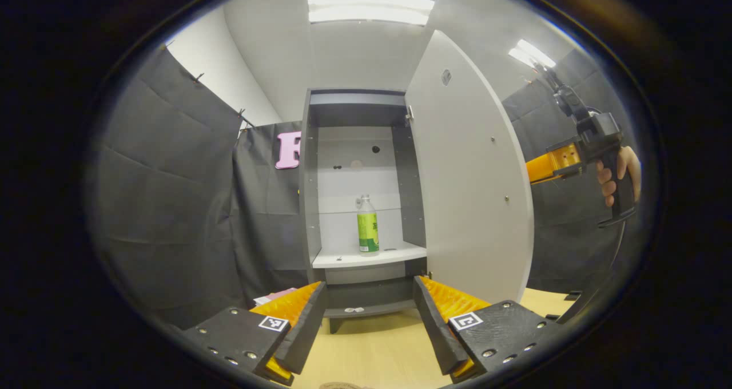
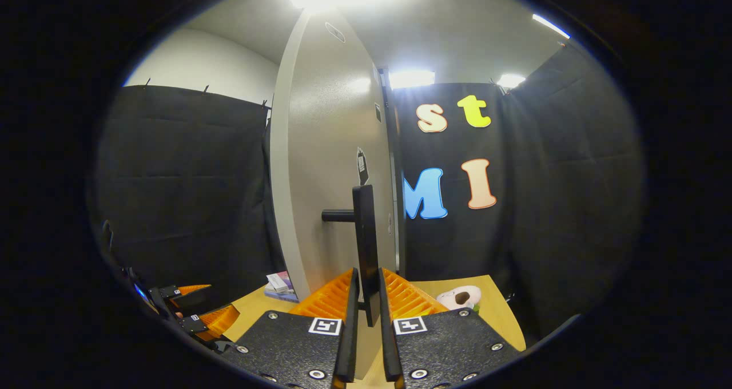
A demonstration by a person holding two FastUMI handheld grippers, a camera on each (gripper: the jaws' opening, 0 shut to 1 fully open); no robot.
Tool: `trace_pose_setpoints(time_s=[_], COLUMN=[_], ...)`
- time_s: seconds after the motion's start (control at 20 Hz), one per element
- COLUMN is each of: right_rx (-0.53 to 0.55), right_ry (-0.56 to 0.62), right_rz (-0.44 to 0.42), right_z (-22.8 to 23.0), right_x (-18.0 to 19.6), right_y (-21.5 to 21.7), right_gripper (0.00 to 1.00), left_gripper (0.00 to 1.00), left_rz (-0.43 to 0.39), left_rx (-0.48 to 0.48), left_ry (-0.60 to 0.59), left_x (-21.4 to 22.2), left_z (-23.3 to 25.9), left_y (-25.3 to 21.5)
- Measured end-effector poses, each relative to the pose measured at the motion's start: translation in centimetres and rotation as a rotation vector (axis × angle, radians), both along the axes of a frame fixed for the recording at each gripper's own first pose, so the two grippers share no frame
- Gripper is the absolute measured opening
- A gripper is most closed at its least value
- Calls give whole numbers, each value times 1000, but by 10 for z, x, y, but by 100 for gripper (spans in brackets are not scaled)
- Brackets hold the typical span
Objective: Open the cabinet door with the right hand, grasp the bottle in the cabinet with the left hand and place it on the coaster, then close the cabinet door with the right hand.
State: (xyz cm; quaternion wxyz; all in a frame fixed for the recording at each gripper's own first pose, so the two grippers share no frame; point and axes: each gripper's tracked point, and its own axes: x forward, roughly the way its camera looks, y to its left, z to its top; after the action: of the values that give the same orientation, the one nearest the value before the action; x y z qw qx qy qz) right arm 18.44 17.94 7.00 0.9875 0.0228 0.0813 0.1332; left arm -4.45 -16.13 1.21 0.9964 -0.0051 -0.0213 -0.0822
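In the left gripper view, the left tool sits lowest and nearest, its two black-and-orange fingers spread wide apart with nothing between them, hovering over a pale wooden surface. Beyond the fingers stands one grey cabinet with its single door swung open to the right. Inside, one bottle with a green label and a white cap stands upright on a white shelf, near the shelf's middle and well apart from the left tool. To the far right of that view, a hand holds the other tool by its grip, behind the open door.

In the right gripper view, the right tool has its two fingers drawn in on either side of the door's one black handle; they appear to clamp it, though contact is hard to confirm. Past the door, a small white and brown object lies on the surface. At lower left, the left tool shows again.
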Motion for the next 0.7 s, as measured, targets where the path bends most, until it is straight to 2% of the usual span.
trace_pose_setpoints(time_s=[0.15,0.25,0.3,0.35,0.4,0.45,0.5,0.55,0.6,0.65,0.7], right_rx=[5,30,51,67,75,71,61,50,37,22,3], right_ry=[-6,-6,-3,-3,-3,-4,-4,-8,-15,-26,-36], right_rz=[-26,-21,-4,12,20,19,19,10,-3,-16,-33], right_z=[1,3,2,3,1,1,-2,-3,-2,-2,-2], right_x=[0,-3,-4,-6,-5,-6,-7,-12,-20,-25,-28], right_y=[-10,-21,-21,-20,-23,-28,-33,-41,-48,-56,-65], right_gripper=[18,14,14,7,6,13,13,23,31,55,78], left_gripper=[90,86,90,86,86,86,82,86,82,86,84], left_rz=[9,13,15,15,18,23,24,25,27,25,20], left_rx=[14,16,16,16,19,21,20,19,16,13,12], left_ry=[-4,-5,-5,-5,-7,-8,-7,-4,-1,-4,-7], left_x=[1,3,5,7,9,14,19,25,33,40,50], left_z=[2,5,7,8,11,13,17,19,22,27,32], left_y=[-8,-15,-17,-19,-22,-23,-25,-26,-25,-26,-28])
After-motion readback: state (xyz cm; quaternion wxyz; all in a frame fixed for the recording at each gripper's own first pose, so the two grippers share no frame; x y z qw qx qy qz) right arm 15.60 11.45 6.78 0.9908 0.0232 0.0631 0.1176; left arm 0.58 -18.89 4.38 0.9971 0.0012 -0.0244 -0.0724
